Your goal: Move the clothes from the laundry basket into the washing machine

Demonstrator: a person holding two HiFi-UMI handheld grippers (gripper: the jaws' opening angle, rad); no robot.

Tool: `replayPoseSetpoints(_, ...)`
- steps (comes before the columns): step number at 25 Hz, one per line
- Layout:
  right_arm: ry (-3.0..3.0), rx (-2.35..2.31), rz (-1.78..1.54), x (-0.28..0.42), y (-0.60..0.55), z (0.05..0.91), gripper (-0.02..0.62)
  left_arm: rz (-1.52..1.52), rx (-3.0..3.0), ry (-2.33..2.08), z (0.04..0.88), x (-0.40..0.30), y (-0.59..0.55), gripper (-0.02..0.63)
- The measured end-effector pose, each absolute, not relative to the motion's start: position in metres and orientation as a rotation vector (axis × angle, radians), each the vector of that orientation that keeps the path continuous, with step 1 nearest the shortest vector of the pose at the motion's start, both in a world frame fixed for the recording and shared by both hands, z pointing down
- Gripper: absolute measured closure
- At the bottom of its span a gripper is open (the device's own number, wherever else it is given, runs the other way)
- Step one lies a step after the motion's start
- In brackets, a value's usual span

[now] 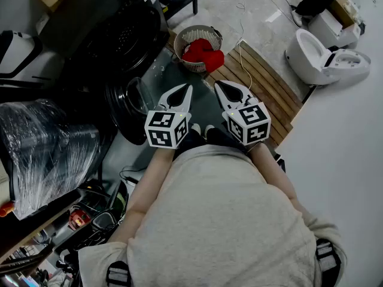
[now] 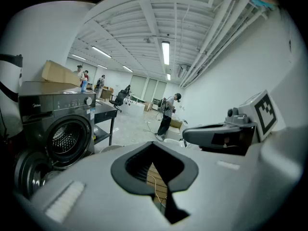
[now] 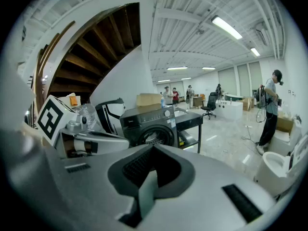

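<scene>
Grey floor (image 1: 239,11): basket (image 1: 200,28) of red clothes (image 1: 202,51) at upper centre, untouched; the left claw (image 1: 188,88) and right claw (image 1: 217,84), closed and empty, must reach it first.

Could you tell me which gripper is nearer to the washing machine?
Left. The left gripper is just right of the washing machine and its open door; the right gripper is beyond it, farther right, by the wooden slats.

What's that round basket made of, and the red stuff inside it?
The laundry basket looks like pale, matte plastic: its wall has thin, even slots. The red clothes look like soft cloth, crumpled in rounded folds with no shine.
</scene>
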State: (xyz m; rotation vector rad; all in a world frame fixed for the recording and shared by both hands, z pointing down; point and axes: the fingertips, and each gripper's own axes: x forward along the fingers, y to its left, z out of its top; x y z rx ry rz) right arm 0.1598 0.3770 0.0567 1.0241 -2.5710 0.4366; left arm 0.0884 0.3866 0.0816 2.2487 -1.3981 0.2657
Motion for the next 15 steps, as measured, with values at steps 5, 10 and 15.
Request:
replayPoseSetpoints(5,-2.565,1.013,0.44,0.152,0.381,0.06,0.588,0.27,2.27,-1.384,0.08,0.083,0.385,0.597)
replayPoseSetpoints(10,-2.546,1.042,0.442,0.142,0.375,0.059,0.587,0.278,2.295,-1.345,0.082,0.077,0.382,0.597)
replayPoseSetpoints(15,-2.554,1.134,0.462,0.134,0.365,0.055,0.586,0.275,2.327,-1.309,0.083,0.063,0.378,0.597)
